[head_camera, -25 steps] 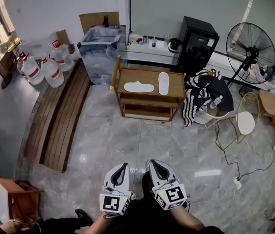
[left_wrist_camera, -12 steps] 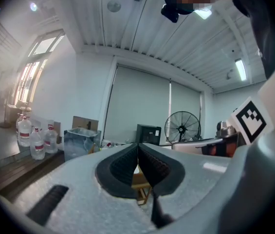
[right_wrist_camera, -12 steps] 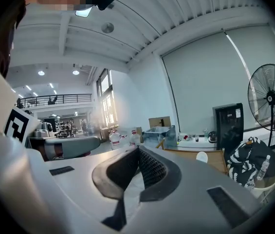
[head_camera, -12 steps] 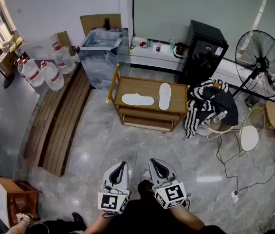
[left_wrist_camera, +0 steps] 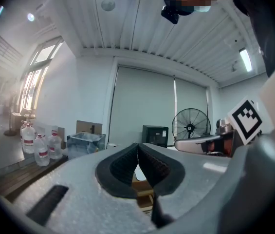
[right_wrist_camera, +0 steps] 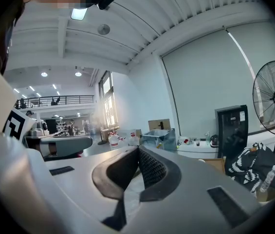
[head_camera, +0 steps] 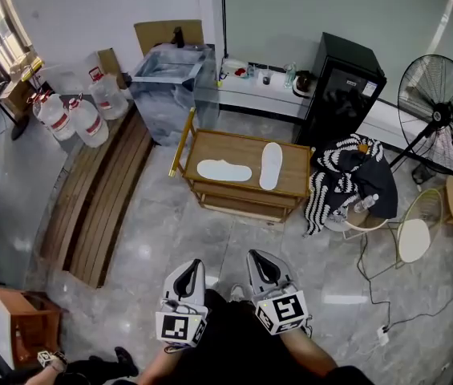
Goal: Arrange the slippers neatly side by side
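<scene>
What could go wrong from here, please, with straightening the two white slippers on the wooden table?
1. The crosswise slipper ends close to the lengthwise slipper, so turning one may knock the other askew.
2. The left gripper and right gripper are both shut. If they arrive closed, they could shove a slipper off the table.

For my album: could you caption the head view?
Left gripper and right gripper, both shut, point toward a wooden table bearing two misaligned white slippers.

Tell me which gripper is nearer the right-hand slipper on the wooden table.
Right. In the head view the right gripper hangs almost straight in front of that slipper, well short of the table; the left gripper is further off to its left.
</scene>
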`<state>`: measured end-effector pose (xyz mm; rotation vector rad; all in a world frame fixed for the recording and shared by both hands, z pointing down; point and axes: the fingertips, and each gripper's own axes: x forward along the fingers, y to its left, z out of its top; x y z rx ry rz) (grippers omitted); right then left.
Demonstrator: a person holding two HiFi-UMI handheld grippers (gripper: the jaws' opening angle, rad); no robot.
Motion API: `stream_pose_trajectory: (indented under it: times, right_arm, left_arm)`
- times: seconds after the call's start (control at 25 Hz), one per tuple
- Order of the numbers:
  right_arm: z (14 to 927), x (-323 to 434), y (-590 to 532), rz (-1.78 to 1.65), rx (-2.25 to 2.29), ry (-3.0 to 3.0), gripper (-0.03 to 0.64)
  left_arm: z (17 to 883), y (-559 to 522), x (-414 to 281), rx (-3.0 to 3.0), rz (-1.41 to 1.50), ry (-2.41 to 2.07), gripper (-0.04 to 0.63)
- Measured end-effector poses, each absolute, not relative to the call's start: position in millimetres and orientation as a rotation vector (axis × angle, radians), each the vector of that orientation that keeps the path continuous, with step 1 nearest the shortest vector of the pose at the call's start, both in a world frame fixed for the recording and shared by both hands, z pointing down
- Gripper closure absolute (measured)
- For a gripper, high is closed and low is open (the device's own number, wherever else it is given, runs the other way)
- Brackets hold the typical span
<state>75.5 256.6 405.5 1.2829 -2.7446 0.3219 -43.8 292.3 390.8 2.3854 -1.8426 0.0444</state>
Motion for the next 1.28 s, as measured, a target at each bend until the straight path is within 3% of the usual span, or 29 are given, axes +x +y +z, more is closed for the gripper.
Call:
stream_pose_trajectory:
  times: [0.6, 1.28]
  right_arm:
    - [433.2, 83.9, 186.4, 0.377, 1.288, -2.699, 0.607]
    - [466.0, 2.6, 11.1, 0.359, 1.263, -2.592, 0.606]
  left_arm:
    - [398.2, 213.2, -30.6, 2.407, 0.058, -1.811, 0.577]
    - [418.3, 25.3, -111.1, 2.396, 0.075, -1.746, 0.577]
